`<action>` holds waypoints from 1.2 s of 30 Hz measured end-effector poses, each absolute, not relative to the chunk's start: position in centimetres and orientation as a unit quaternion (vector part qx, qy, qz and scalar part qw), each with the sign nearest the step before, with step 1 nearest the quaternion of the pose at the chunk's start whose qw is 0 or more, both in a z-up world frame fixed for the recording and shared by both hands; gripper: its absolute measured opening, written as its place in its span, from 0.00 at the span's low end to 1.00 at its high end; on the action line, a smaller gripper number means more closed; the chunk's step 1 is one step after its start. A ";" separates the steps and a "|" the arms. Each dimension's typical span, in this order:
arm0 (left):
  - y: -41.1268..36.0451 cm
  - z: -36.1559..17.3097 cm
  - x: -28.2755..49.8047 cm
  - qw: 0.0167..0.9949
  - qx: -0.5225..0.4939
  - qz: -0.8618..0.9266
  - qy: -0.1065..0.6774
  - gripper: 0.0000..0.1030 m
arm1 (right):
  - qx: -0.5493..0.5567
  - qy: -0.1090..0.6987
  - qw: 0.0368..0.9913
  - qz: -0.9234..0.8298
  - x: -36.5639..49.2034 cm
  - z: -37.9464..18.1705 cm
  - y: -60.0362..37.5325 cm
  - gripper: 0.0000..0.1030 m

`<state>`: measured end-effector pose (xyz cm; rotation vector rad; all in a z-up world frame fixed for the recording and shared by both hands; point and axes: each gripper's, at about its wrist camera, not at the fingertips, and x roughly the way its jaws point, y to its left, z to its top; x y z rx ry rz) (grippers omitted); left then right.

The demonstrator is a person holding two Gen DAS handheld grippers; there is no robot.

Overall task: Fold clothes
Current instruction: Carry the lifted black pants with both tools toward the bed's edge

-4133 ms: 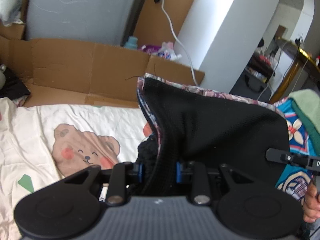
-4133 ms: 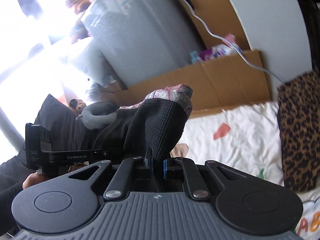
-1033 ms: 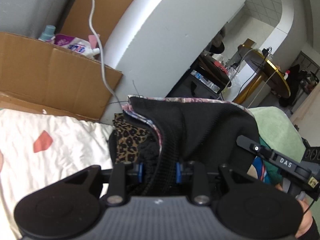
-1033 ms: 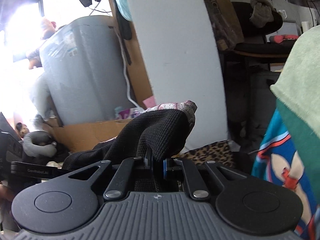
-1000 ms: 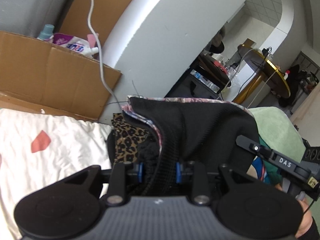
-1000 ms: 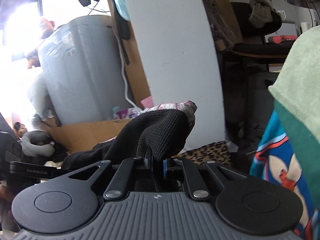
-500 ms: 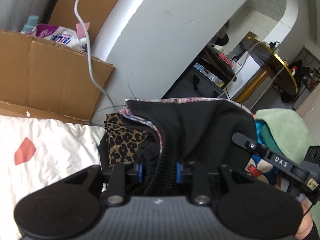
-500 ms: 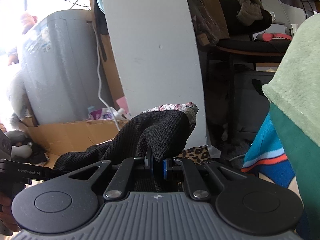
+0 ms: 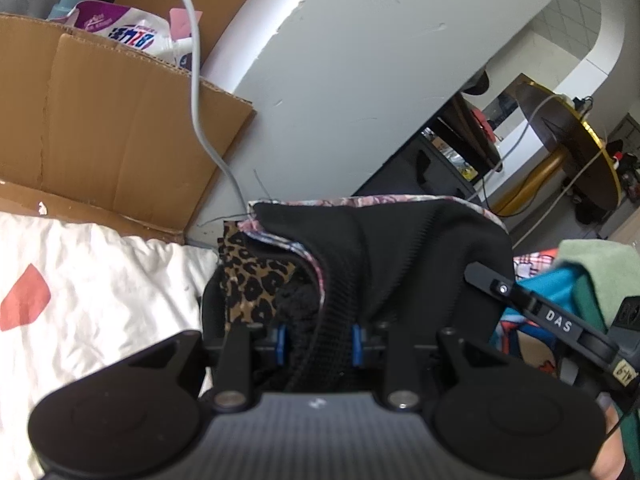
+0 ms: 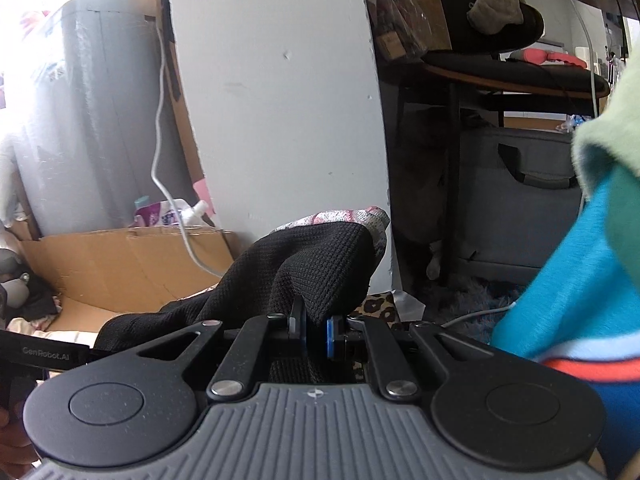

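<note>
A folded black knit garment [image 9: 400,256] with a pink floral lining edge hangs between both grippers, lifted off the bed. My left gripper [image 9: 318,344] is shut on its left end. My right gripper [image 10: 314,336] is shut on its right end [image 10: 316,264], and its body shows at the right of the left wrist view [image 9: 560,320]. A leopard-print cloth [image 9: 252,280] lies just beyond and below the garment, near the bed's far edge.
A white printed bedsheet [image 9: 100,280] covers the bed at left. A brown cardboard sheet [image 9: 112,140] and a white pillar [image 10: 280,100] with a grey cable stand behind. A stack of green and blue folded clothes [image 10: 592,240] is at the right.
Both grippers have carried the black garment to the right, away from the bear-print sheet toward the leopard cloth and the stack of clothes. Both grips stay shut.
</note>
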<state>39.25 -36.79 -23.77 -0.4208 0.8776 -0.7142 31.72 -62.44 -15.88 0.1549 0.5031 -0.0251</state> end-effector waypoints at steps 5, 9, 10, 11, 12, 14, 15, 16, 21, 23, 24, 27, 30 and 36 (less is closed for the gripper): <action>-36.9 -24.7 40.7 0.824 -0.202 -0.326 0.418 0.30 | 0.079 0.252 0.964 -0.013 34.1 -17.1 -62.9 0.08; -37.0 -25.4 41.8 0.824 -0.205 -0.319 0.422 0.30 | 0.075 0.255 0.964 -0.014 36.1 -18.0 -63.2 0.08; -37.1 -25.5 42.1 0.824 -0.206 -0.317 0.423 0.30 | 0.072 0.256 0.964 -0.014 36.6 -18.2 -63.2 0.08; -37.1 -25.7 42.4 0.824 -0.207 -0.315 0.424 0.30 | 0.070 0.256 0.964 -0.014 37.2 -18.4 -63.3 0.07; -37.1 -25.9 42.6 0.824 -0.208 -0.313 0.425 0.30 | 0.069 0.257 0.964 -0.013 37.7 -18.6 -63.3 0.08; -37.2 -26.1 43.1 0.824 -0.208 -0.311 0.425 0.30 | 0.067 0.257 0.964 -0.013 38.5 -18.9 -63.3 0.08; -37.3 -26.3 43.3 0.825 -0.208 -0.310 0.425 0.30 | 0.065 0.257 0.964 -0.012 39.0 -19.1 -63.4 0.08; -37.3 -26.4 43.5 0.825 -0.208 -0.309 0.425 0.30 | 0.063 0.257 0.964 -0.012 39.4 -19.2 -63.4 0.08; -37.5 -27.0 44.7 0.826 -0.209 -0.303 0.426 0.30 | 0.074 0.258 0.963 -0.016 41.2 -20.3 -64.2 0.08; -37.7 -27.5 45.2 0.825 -0.210 -0.301 0.430 0.30 | 0.080 0.265 0.961 -0.019 42.1 -21.0 -64.5 0.08; -37.8 -27.8 45.5 0.824 -0.211 -0.299 0.433 0.30 | 0.080 0.269 0.960 -0.022 42.5 -21.4 -64.6 0.08; -38.1 -28.7 46.4 0.821 -0.213 -0.296 0.440 0.30 | 0.083 0.280 0.956 -0.029 43.5 -22.5 -65.1 0.08; -38.2 -29.6 47.0 0.819 -0.213 -0.294 0.444 0.30 | 0.076 0.288 0.954 -0.029 44.5 -23.3 -65.4 0.08; -38.2 -31.5 48.2 0.815 -0.213 -0.288 0.455 0.33 | 0.062 0.307 0.949 -0.036 46.1 -24.8 -65.9 0.08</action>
